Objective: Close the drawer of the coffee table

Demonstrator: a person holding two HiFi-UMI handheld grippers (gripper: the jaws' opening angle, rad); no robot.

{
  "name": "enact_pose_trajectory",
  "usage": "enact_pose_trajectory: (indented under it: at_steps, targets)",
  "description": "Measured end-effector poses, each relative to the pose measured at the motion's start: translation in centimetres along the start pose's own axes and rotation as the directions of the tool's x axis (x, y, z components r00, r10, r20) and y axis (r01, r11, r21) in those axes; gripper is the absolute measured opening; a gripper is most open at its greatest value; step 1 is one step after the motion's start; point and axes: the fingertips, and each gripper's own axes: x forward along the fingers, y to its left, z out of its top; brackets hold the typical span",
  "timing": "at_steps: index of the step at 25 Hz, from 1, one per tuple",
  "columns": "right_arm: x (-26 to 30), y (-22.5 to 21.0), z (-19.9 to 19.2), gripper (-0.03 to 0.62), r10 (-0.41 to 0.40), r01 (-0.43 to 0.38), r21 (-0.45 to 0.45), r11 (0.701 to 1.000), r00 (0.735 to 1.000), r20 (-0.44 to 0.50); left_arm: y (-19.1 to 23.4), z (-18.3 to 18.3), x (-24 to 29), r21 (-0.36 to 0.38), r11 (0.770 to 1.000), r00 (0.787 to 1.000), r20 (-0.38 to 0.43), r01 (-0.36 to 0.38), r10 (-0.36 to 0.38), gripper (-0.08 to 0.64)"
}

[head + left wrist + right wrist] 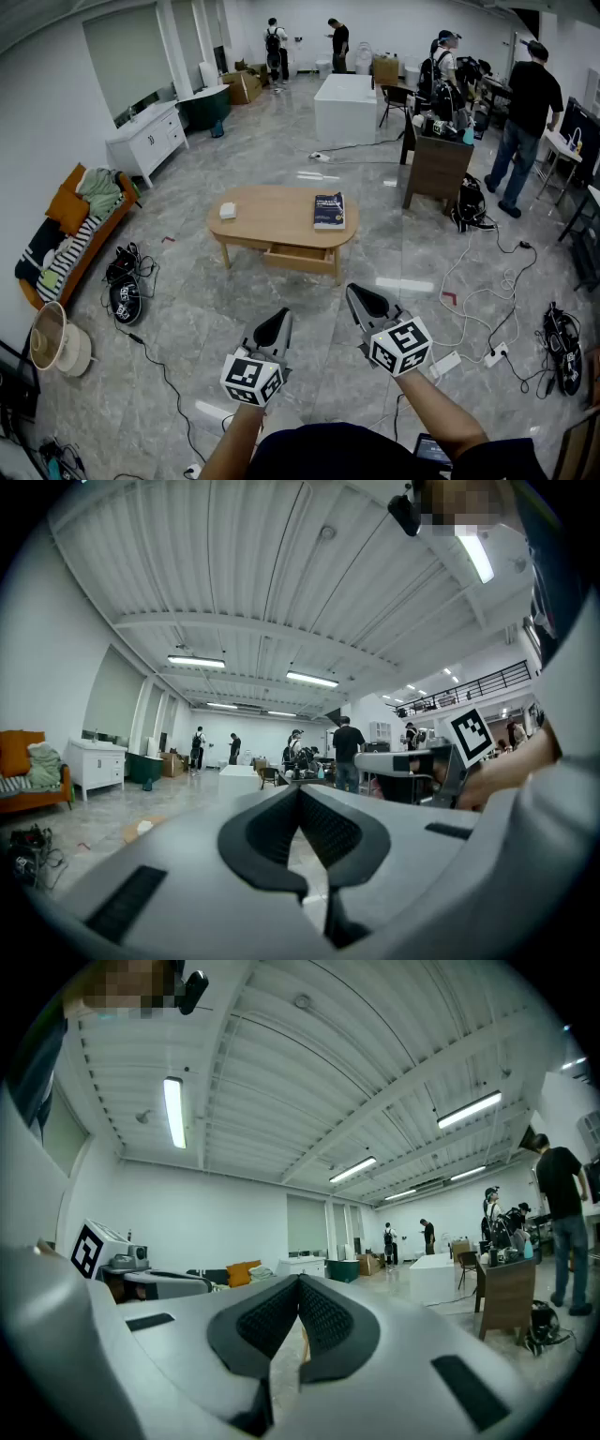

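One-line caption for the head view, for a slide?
Left gripper and right gripper, both shut and empty, well short of the coffee table, its drawer open.

Inventory, head view.

- Oval light-wood coffee table [272, 214]: one.
- Pull-out wooden drawer [298, 257] under the tabletop: one.
- Dark-covered book [329, 210] on the tabletop: one.
- Small white box [228, 210] on the tabletop: one.
- Grey two-jaw grippers with marker cubes: two, the left gripper [284, 315] and the right gripper [355, 292].
- Standing persons: four, namely:
  - the person with a backpack [274, 42]
  - the person in black by the far wall [339, 39]
  - the person in a cap [441, 62]
  - the person in a black shirt and jeans [527, 122]
- Orange sofa [67, 208]: one.
- White low cabinet [150, 139]: one.
- White rectangular block [345, 108]: one.
- Dark brown wooden desk [437, 169]: one.
- Dark green tub [208, 105]: one.
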Motion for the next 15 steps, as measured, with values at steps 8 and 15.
enact_pose_trajectory:
  at_steps: [8, 15]
  targets:
    - [-0.19, 0.02, -0.07, 0.012, -0.015, 0.014, 0.03, 0.999, 1.0, 0.015, 0.15, -0.15, -0.49, -0.01, 1.0, 1.0, -0.001, -0.001, 0.001, 0.002]
    - [0.5, -0.46, -0.52, 0.012, -0.016, 0.016, 0.029, 0.999, 1.0, 0.007, 0.53, -0.26, 0.36, -0.015, 1.0, 1.0, 0.002, 0.001, -0.001, 0.003]
